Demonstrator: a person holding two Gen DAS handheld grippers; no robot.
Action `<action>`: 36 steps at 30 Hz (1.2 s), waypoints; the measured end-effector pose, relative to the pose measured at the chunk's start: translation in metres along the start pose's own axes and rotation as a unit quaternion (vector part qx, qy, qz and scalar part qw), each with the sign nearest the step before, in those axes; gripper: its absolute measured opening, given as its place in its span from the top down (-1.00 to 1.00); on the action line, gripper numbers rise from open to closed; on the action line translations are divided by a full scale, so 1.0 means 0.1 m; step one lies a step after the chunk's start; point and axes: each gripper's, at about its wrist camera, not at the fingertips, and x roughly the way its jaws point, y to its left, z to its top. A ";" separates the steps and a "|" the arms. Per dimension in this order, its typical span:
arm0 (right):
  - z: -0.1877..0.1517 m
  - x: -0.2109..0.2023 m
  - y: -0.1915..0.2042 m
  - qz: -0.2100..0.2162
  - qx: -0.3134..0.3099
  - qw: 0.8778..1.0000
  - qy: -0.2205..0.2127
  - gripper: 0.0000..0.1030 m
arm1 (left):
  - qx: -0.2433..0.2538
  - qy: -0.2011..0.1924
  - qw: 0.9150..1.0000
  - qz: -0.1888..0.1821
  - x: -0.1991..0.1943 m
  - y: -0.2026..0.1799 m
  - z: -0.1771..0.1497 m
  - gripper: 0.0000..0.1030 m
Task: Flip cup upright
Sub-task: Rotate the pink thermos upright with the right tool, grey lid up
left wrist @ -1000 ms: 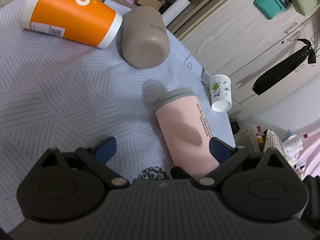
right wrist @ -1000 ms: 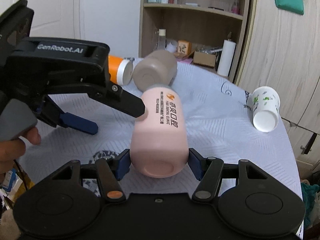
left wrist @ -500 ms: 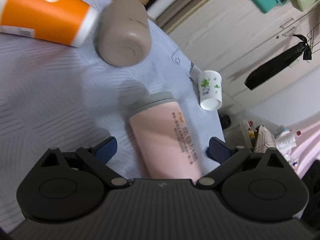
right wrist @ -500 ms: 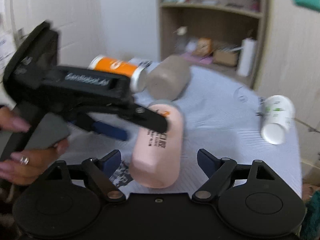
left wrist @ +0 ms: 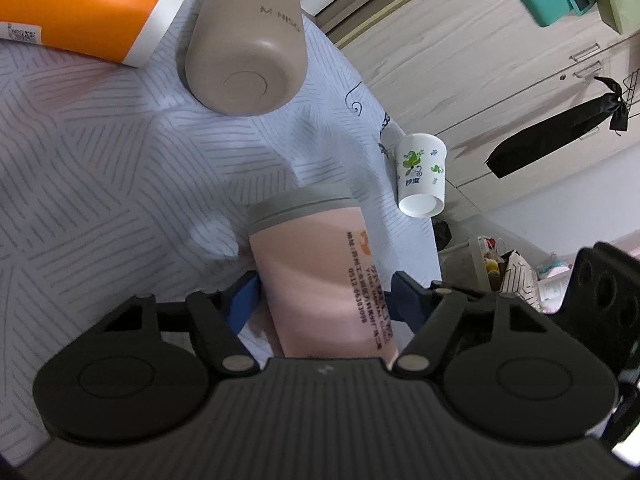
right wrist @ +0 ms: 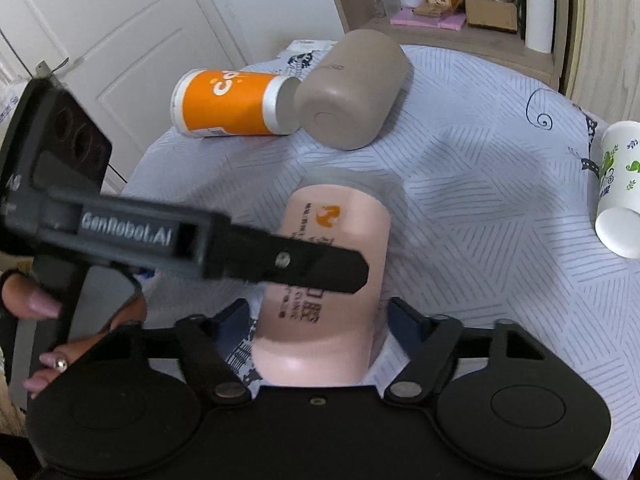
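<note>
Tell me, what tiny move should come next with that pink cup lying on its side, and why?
Probably squeeze the fingers of the left gripper firmly shut on the pink cup: they flank its body closely, and it lies on its side.

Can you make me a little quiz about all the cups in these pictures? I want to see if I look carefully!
1. How many cups can you count?
2. True or false: the pink cup has a grey lid.
3. What lies between the fingers of both the left hand-held gripper and the right hand-held gripper? A) a glass mug B) the pink cup C) a blue bowl

Key: 1. Four: the orange cup, the beige cup, the pink cup and the white cup. 2. True. 3. B.
</note>
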 end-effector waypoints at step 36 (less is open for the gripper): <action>0.02 0.09 0.61 -0.054 -0.139 0.969 -0.197 -0.31 | 0.298 -0.192 0.931 0.081 -0.88 -0.45 -0.26 -0.22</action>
